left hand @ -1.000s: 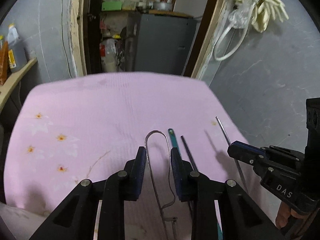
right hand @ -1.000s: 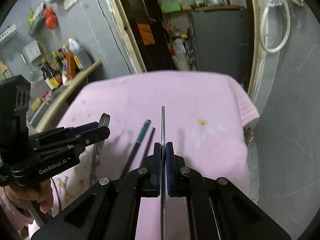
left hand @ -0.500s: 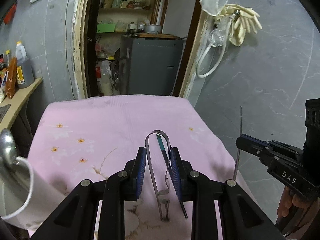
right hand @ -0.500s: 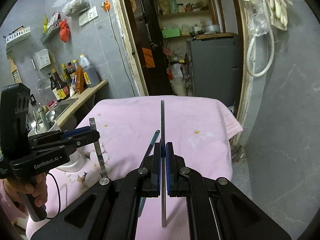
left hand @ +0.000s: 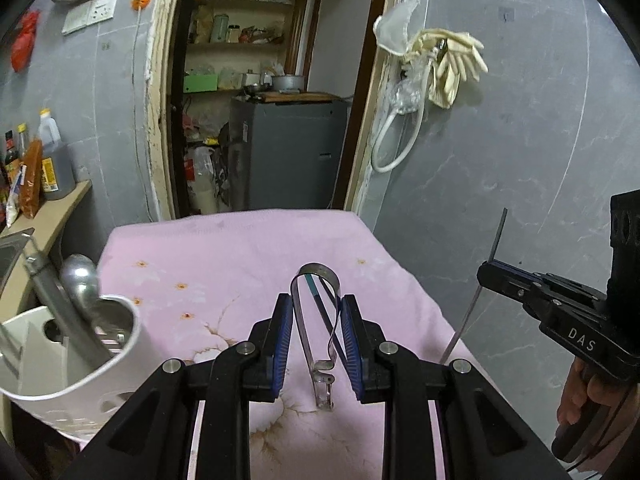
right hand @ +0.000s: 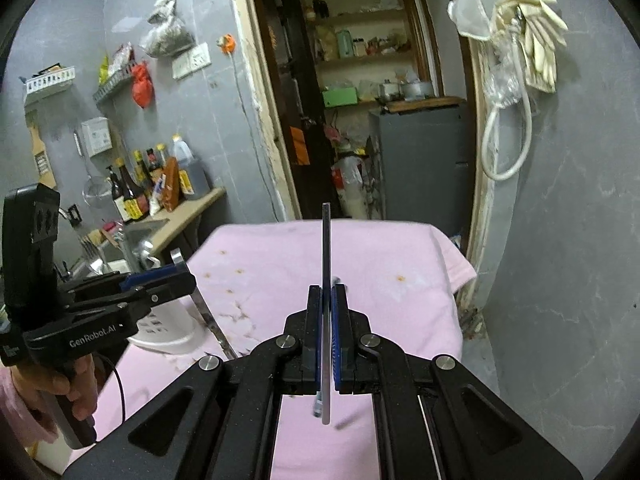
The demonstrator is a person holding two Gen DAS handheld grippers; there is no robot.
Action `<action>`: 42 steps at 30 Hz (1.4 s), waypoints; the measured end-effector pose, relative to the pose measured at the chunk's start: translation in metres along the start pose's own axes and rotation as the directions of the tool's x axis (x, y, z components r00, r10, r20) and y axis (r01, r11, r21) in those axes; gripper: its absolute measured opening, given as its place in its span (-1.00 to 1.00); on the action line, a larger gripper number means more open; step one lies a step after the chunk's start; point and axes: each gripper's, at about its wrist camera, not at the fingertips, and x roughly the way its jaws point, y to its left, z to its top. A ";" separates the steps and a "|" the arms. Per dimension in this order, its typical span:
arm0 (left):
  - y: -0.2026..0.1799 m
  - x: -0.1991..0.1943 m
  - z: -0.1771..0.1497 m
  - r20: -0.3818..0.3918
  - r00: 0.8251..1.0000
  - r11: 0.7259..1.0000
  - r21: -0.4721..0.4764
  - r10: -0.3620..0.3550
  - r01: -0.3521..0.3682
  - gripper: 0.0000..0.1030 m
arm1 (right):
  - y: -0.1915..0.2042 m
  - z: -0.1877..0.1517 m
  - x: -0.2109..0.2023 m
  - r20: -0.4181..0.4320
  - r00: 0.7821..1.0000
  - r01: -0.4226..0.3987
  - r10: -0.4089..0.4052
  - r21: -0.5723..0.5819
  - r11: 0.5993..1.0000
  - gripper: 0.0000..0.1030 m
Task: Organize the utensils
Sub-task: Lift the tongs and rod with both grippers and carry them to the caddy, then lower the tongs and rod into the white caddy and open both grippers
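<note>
- Left wrist view: left hand-held gripper grasps metal tongs, lifted off pink surface.
- Right hand-held gripper clenched on thin rod.
- Next, likely: lower both into white holder.

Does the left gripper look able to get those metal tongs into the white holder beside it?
Probably yes. The left gripper holds the tongs lifted off the pink cloth, with the white holder just to its left. The ladle crowds the opening, though gaps remain.

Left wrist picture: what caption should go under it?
Left gripper holds metal tongs above the pink cloth, beside a white utensil holder.
</note>
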 end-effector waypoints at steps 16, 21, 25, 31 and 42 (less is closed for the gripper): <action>0.079 -0.139 0.032 0.176 0.975 0.985 -0.123 0.138 -0.117 -0.55 | 0.126 0.078 -0.017 0.164 0.955 -0.224 0.246 -0.141 0.964 -0.92; 0.110 -0.169 0.039 0.214 0.949 0.968 -0.143 0.232 -0.204 -0.55 | 0.167 0.090 -0.006 0.194 0.931 -0.270 0.309 -0.203 0.941 -0.92; 0.136 -0.182 0.039 0.236 0.925 0.950 -0.169 0.298 -0.263 -0.55 | 0.188 0.090 0.010 0.182 0.926 -0.289 0.331 -0.220 0.932 -0.92; 0.172 -0.177 0.033 0.218 0.914 0.929 -0.225 0.341 -0.293 -0.55 | 0.205 0.076 0.040 0.137 0.934 -0.297 0.329 -0.215 0.930 -0.92; 0.188 -0.145 0.006 0.137 0.919 0.918 -0.205 0.371 -0.340 -0.55 | 0.209 0.042 0.081 0.048 0.961 -0.259 0.274 -0.200 0.945 -0.92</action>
